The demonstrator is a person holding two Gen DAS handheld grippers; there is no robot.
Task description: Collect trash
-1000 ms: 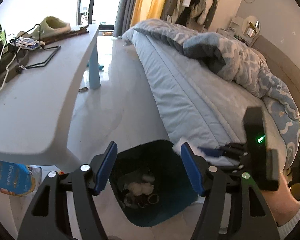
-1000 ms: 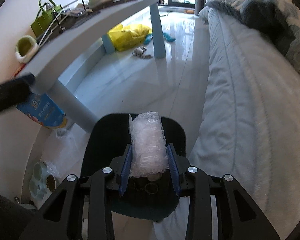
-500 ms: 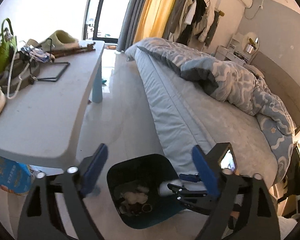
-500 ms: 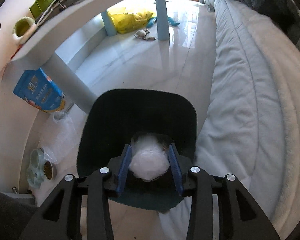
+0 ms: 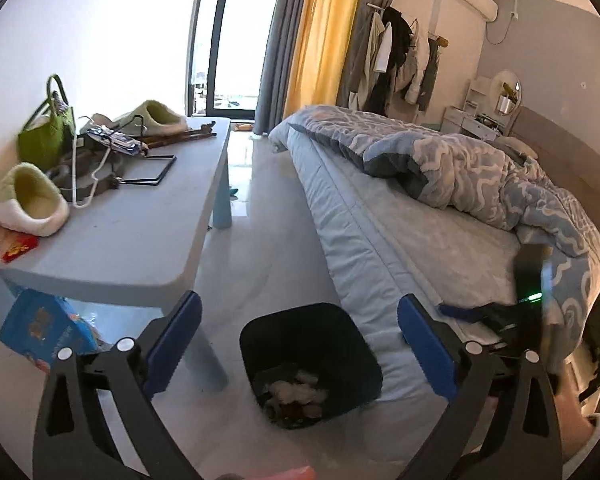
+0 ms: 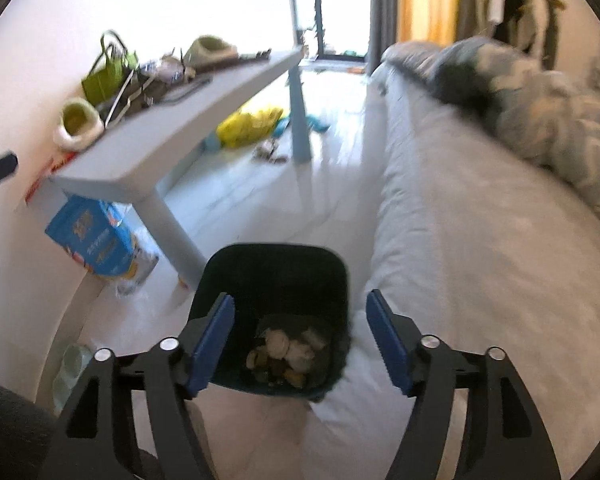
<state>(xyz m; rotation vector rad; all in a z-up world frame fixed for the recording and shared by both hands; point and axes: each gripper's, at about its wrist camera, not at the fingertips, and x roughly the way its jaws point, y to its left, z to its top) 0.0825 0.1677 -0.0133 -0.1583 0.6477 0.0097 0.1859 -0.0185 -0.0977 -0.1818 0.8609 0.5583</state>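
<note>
In the left wrist view, the left tongs [image 5: 298,334] stand wide apart and hold nothing, with the dark trash bin [image 5: 342,330] on the floor low in the centre of the frame, between the two blue pads and below them; crumpled white trash [image 5: 296,392] lies at its bottom. The bin sits between the pale blue table [image 5: 140,232] at left and the bed [image 5: 400,248] at right. In the right wrist view, which is blurred, the right tongs [image 6: 300,340] are likewise apart and empty, poised directly above the bin's [image 6: 276,264] opening, the trash [image 6: 286,350] showing between the pads. Judging by this, a drop-off step looks finished; the next move calls for finding another piece, perhaps the yellow bag [image 6: 248,124] or small litter [image 6: 270,152] on the floor in the upper middle.
</note>
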